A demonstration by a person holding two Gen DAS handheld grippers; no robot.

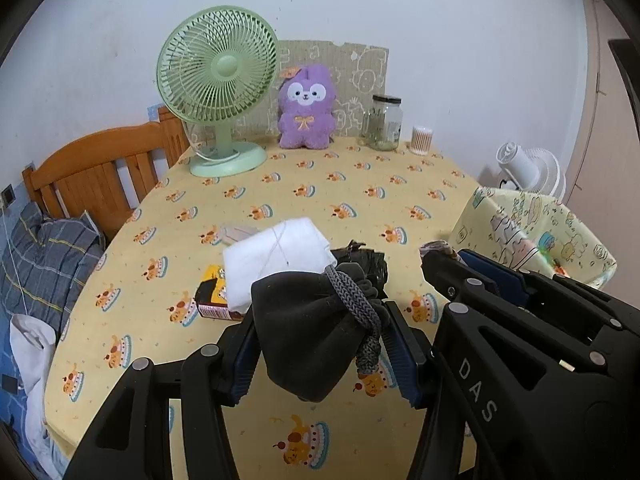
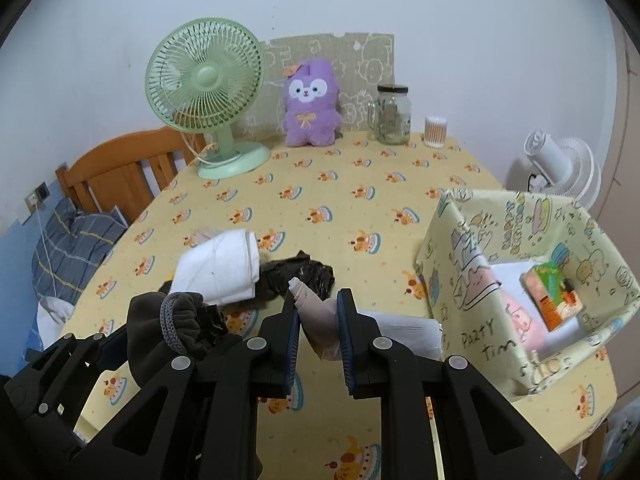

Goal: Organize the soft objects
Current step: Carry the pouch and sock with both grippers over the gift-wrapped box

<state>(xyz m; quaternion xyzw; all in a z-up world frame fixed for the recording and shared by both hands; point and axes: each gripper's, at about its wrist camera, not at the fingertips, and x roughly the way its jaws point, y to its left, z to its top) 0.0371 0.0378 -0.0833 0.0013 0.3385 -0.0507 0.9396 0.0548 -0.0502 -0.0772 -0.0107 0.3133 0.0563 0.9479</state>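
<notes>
Table (image 2: 360, 208) with a yellow patterned cloth bears, from largest to smallest: a fabric storage box (image 2: 480, 280) at the right edge, a green fan (image 1: 218, 76) and purple plush toy (image 1: 306, 108) along the far wall, a folded white cloth (image 1: 276, 256) and crumpled black plastic bag (image 2: 304, 276) near the middle.

Left gripper (image 1: 324, 344) is clamped on a dark drawstring pouch (image 1: 312, 332), held clear of the table, its braided cord (image 1: 356, 300) hanging over the right pad. Right gripper (image 2: 318, 320) is clenched on a pale squeeze tube (image 2: 316, 312), cap pointing away, beside the box.

Risks, as judged: the pouch sags below the pads and could slide out if the grip is shallow; the loose cord could snag on the neighbouring gripper, which works very close; a hard squeeze on the tube could force out its contents.

Only the right wrist view shows the box interior, with a small colourful carton (image 2: 552, 292) on white and pink cloth. Only the left wrist view shows a small dark packet (image 1: 214, 300) partly under the white cloth.
</notes>
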